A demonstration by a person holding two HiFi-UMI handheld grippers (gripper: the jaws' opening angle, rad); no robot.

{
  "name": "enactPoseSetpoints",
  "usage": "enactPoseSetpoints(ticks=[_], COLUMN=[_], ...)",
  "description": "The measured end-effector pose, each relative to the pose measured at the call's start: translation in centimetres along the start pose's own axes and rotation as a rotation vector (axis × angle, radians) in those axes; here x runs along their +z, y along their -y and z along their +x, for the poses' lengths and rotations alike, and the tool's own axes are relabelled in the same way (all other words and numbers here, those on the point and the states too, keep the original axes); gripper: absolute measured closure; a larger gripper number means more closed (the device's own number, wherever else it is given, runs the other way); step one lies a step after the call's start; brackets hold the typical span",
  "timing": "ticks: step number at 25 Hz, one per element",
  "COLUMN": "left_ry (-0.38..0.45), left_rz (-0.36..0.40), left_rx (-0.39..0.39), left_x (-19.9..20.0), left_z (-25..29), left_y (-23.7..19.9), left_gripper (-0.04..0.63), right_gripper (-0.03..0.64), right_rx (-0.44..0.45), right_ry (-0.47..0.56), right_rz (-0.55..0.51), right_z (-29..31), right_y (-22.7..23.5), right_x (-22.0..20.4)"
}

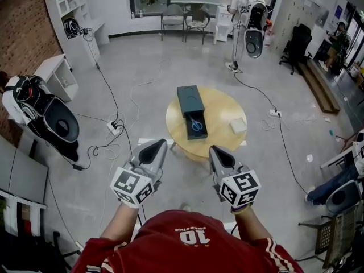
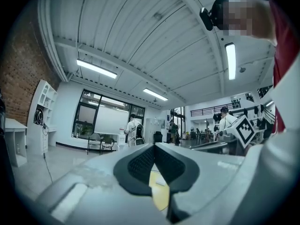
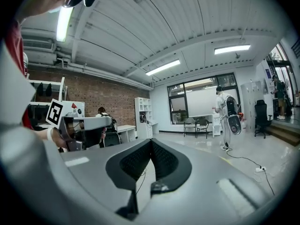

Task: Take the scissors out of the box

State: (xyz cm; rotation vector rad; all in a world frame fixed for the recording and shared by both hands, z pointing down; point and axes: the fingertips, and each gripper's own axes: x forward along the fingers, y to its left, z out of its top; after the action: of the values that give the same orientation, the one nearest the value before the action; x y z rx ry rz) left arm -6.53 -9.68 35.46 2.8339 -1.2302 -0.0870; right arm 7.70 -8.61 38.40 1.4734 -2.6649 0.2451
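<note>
Blue scissors point(image 1: 197, 124) lie in the open box point(image 1: 189, 97) on the round table point(image 1: 227, 110). Their long axis runs along the box, handles seemingly nearest the person. Only the head view shows them; the left gripper view catches just a yellow sliver of the table. Short of the table, left gripper point(image 1: 158, 145) and right gripper point(image 1: 216, 151) are closed and empty.

We see the right gripper point(image 3: 151, 145) with its dark pads point(image 3: 136, 159) closed tip to tip and nothing caught between them (only pale floor point(image 3: 262, 149) shows through the slit lower down). At the left, the left gripper point(image 3: 107, 122) lies level across the frame, marker cube point(image 3: 55, 112) at its rear. Beyond stand a brick wall point(image 3: 101, 95), a white shelf point(image 3: 142, 115) and a person wearing a backpack point(image 3: 228, 112). A cable point(image 3: 243, 161) trails across the floor.
</note>
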Motion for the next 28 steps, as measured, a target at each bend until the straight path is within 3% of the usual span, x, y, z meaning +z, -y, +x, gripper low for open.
enactPoseSetpoints(ticks=[14,28], left_ry=[-0.035,-0.022], left_rz=[0.022,-0.008], left_rx=[0.015,0.029], left_x=[-0.4,-0.9], left_z=[6.5,12.0], left_y=[0.5,-4.4], left_gripper=[0.592,0.592], right_gripper=[0.62,0.62], right_rx=[0.045,-0.005], right_ry=[0.027,0.037], right_rz=[0.108,0.08], right_z=[2.0,6.6], right_y=[6.1,10.9], right_x=[-0.5,1.3])
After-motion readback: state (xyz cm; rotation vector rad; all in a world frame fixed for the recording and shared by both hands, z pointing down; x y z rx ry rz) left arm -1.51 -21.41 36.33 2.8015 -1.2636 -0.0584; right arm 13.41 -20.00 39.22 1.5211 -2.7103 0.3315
